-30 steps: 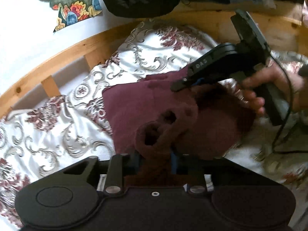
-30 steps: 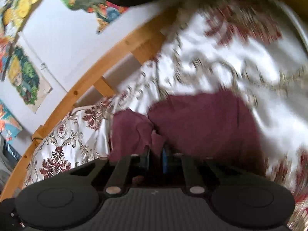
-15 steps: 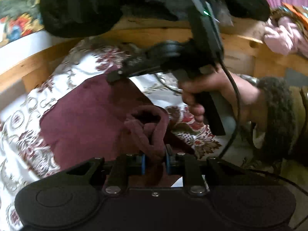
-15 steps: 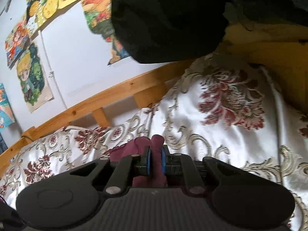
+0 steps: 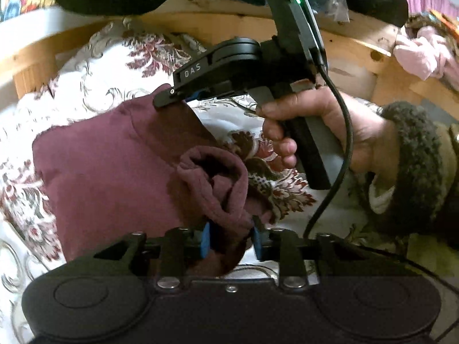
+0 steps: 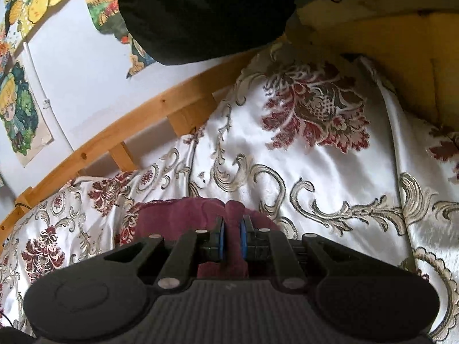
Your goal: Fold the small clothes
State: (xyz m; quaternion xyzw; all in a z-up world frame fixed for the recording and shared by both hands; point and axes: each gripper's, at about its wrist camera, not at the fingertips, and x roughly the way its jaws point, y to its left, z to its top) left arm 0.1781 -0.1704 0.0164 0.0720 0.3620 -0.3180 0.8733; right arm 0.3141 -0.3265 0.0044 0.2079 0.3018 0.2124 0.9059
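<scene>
Maroon knit garment (image 5: 109, 166) lies on the patterned satin bedspread (image 5: 94, 66), mostly flat, with one bunched cuff or hem end lifted up near the lens. Left gripper (image 5: 229, 236): blue pads set a little apart, with that bunched roll wedged between them, so it pinches thick cloth. Right gripper (image 6: 231, 239): pads nearly together, nipping a thin ridge of the same cloth; in the left view its tip sits at the garment's far upper corner.

Step in hand, as I judge it: carry both held ends over the flat body to make a fold. To do it well, keep both grips level, keep the edge between them taut and lay it square on the opposite edge. The left grip holds a wad, not a clean edge, so the fold may land lumpy; a regrip nearer the corner would help.

Room: bare bedspread to the left of and beyond the garment gives space to lay the fold. Right hand (image 5: 321, 132) and its cable (image 5: 341, 132) hang just right of the cloth, so a snag is possible. Farther off, wooden bed rail (image 6: 134, 132) bounds the bed, a dark bundle (image 6: 206, 14) overhangs it, and the wall with posters (image 6: 20, 114) stands behind.
</scene>
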